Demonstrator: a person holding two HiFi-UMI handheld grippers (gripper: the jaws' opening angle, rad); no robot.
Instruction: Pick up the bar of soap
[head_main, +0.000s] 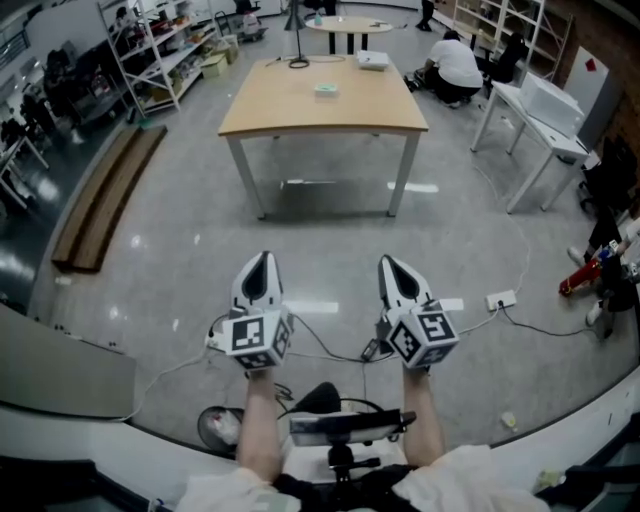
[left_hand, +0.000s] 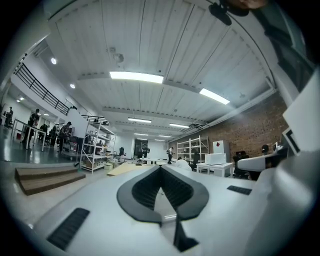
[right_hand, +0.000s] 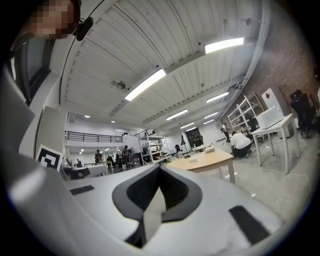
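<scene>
The bar of soap (head_main: 326, 89) is a small pale green block lying on the far half of a wooden table (head_main: 300, 112) several steps ahead of me. I hold both grippers low over the grey floor, well short of the table. The left gripper (head_main: 262, 258) and right gripper (head_main: 387, 262) point forward side by side. The jaws of each meet at the tip with nothing between them. In the left gripper view the left gripper (left_hand: 161, 167) is shut and tilted upward, and the table (left_hand: 125, 169) is a thin tan strip. The right gripper (right_hand: 160, 167) is shut too, with the table (right_hand: 205, 161) beyond its tip.
A white box (head_main: 372, 60) and a black lamp base (head_main: 298, 62) sit at the table's far edge. A white desk (head_main: 540, 110) stands to the right and a wooden bench (head_main: 105, 195) lies left. A power strip (head_main: 500, 299) and cables cross the floor. A person (head_main: 450, 65) crouches behind the table.
</scene>
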